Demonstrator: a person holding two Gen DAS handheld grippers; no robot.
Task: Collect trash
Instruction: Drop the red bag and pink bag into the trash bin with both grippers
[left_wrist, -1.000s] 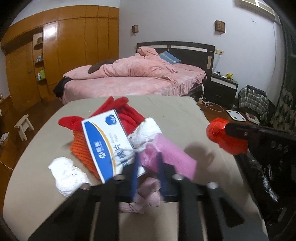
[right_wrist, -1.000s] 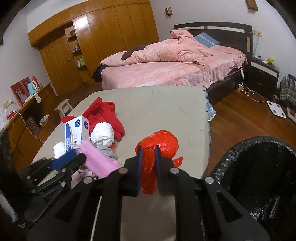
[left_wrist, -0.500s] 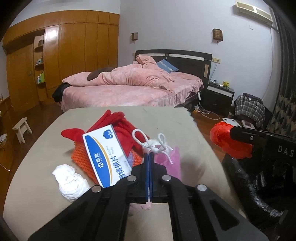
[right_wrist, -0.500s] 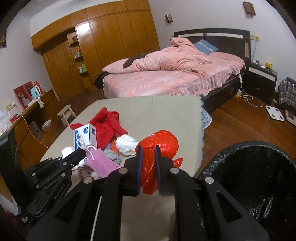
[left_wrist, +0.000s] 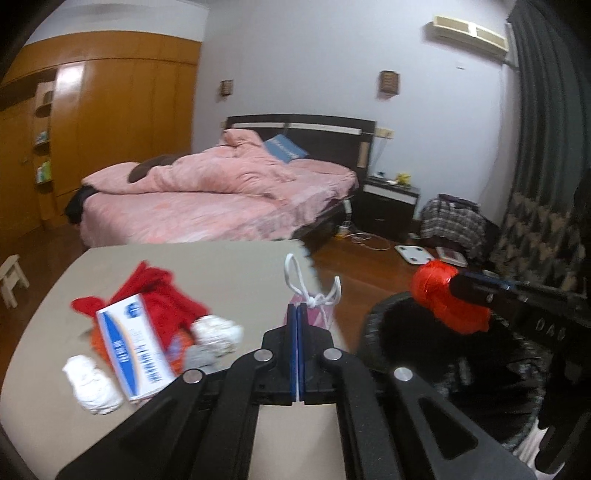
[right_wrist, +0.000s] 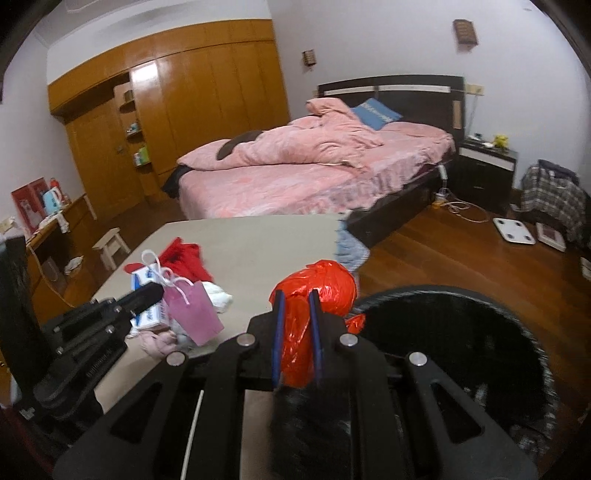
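My left gripper (left_wrist: 297, 307) is shut on the top of a small pink gift bag (left_wrist: 318, 318) with white cord handles (left_wrist: 295, 275). In the right wrist view the pink gift bag (right_wrist: 195, 314) hangs from the left gripper (right_wrist: 157, 291), clear of the beige table (right_wrist: 258, 240). My right gripper (right_wrist: 295, 295) is shut on a crumpled red plastic bag (right_wrist: 321, 282). In the left wrist view the red plastic bag (left_wrist: 443, 301) hangs over the black-lined trash bin (left_wrist: 373, 325), with the right gripper (left_wrist: 456, 286) beside it. The trash bin (right_wrist: 443, 290) sits just right of the table.
On the table (left_wrist: 221, 266) lie a blue and white box (left_wrist: 133, 347), a red cloth (left_wrist: 155, 288), an orange net and two white wads (left_wrist: 92, 384). Beyond are a pink bed (right_wrist: 314, 173), a white stool (right_wrist: 110, 243) and a floor scale (right_wrist: 513, 230).
The left jaws closed on the pink bag and lifted it off the pile. Both grippers rose and swung right, and the red bag now hangs at the bin.
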